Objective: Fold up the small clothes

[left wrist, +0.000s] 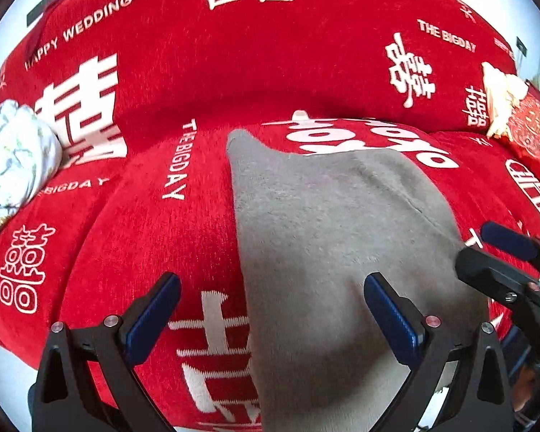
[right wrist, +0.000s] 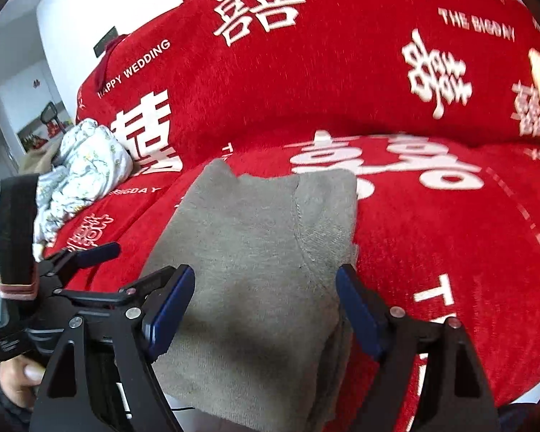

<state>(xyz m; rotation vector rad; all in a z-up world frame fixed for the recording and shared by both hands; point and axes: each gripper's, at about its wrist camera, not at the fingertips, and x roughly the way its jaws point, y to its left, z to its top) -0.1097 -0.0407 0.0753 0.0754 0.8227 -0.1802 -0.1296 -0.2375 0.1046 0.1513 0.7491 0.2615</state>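
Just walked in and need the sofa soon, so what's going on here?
A person with a gripper in each hand is folding small clothes on the red sofa cover. A grey garment lies folded flat on the seat. Both the left gripper and the right gripper are open above it, holding nothing. A crumpled floral garment waits at the side.

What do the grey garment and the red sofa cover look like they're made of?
The grey garment looks like soft fleece or brushed knit: a matte, fuzzy nap with a stitched seam. The red sofa cover looks like chenille or a similar woven pile: fine ribbed texture, a slight sheen, with white lettering that seems woven in. Neither can be confirmed by look alone.
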